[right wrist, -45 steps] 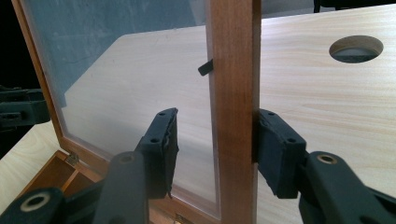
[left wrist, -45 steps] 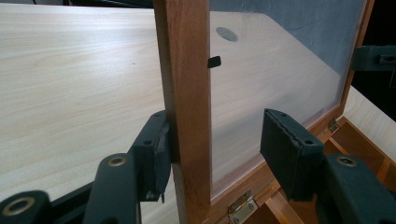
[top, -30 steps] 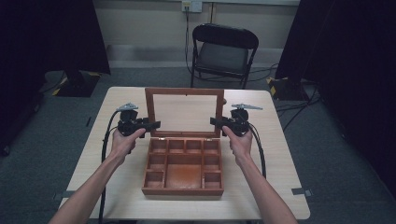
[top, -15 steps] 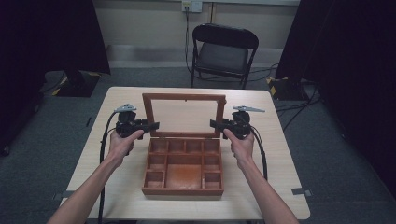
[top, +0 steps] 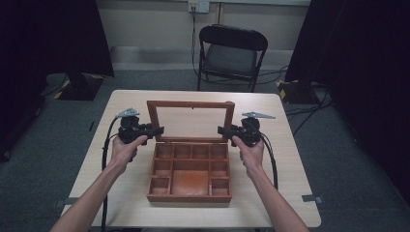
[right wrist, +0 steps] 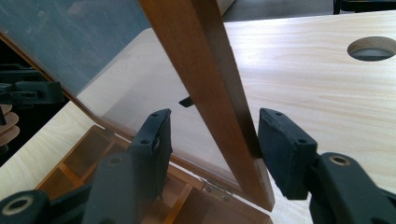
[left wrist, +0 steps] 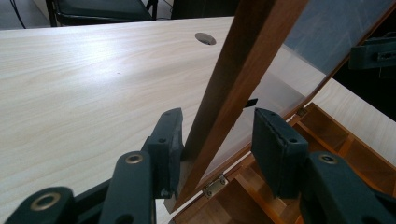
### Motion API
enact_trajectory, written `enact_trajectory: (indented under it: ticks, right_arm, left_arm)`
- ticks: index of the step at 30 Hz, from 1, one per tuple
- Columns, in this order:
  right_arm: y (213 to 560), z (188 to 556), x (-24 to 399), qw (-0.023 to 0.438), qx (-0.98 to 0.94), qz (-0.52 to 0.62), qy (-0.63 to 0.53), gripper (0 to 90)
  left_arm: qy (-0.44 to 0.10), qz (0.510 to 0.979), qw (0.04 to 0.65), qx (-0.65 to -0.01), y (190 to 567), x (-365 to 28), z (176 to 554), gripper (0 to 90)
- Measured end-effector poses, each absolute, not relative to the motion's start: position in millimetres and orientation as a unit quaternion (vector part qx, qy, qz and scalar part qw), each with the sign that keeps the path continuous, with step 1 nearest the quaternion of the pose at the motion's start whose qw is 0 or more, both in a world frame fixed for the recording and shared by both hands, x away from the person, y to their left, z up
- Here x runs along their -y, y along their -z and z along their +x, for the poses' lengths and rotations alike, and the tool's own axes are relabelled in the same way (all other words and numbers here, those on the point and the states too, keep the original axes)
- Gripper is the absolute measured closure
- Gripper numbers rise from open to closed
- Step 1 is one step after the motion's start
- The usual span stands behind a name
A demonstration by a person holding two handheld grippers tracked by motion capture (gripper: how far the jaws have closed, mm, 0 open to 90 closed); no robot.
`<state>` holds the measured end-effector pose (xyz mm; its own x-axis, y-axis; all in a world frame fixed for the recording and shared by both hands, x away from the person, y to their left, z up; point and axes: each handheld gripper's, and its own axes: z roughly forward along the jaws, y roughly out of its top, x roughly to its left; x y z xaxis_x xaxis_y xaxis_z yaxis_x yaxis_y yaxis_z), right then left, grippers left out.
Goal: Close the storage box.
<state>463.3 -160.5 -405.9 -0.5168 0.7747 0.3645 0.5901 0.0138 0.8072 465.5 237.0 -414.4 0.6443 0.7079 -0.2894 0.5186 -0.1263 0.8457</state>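
Nearest the person, a wooden box (top: 189, 171) sits square on the counter (top: 290, 164), its open tray of small compartments facing up and apparently empty. That placement puts the hinged edge on the far side, so the lid (top: 191, 121) swings away from the body and both arms can reach it evenly.

The lid, a wooden frame around a clear pane, stands nearly upright at the back of the box. Each hand brings its tool in from one side at the same level, just above the hinges. The left tool (left wrist: 215, 140) straddles the left side rail: its jaws are spread wide, one pad resting against the wood and the other standing clear of it. The right tool (right wrist: 212, 140) straddles the right side rail in the same way, wide, with neither pad plainly pressing. I judge this a loose two-sided bracket rather than a grip, meant to guide the lid through its swing without twisting the frame or straining the small brass hinge (left wrist: 215, 184). Which way the lid is going cannot be told from here.

Beyond the lid lies bare counter with a round cable hole (right wrist: 372, 48), and past its far edge a black folding chair (top: 231, 55) stands on the grey floor.
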Motion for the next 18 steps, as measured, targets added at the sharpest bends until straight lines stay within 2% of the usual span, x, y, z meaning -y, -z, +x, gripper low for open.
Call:
enact_trajectory:
  ticks: [12, 18]
  right_arm:
    - [403, 456, 156, 0.091, -0.707, 0.48, -0.511, 36.1]
    - [403, 453, 156, 0.094, -0.712, 0.476, -0.507, 35.2]
  left_arm:
    - [-0.09, 0.754, 0.512, -0.402, 412, -237, 459, 52.1]
    - [-0.091, 0.758, 0.508, -0.398, 411, -236, 456, 50.1]
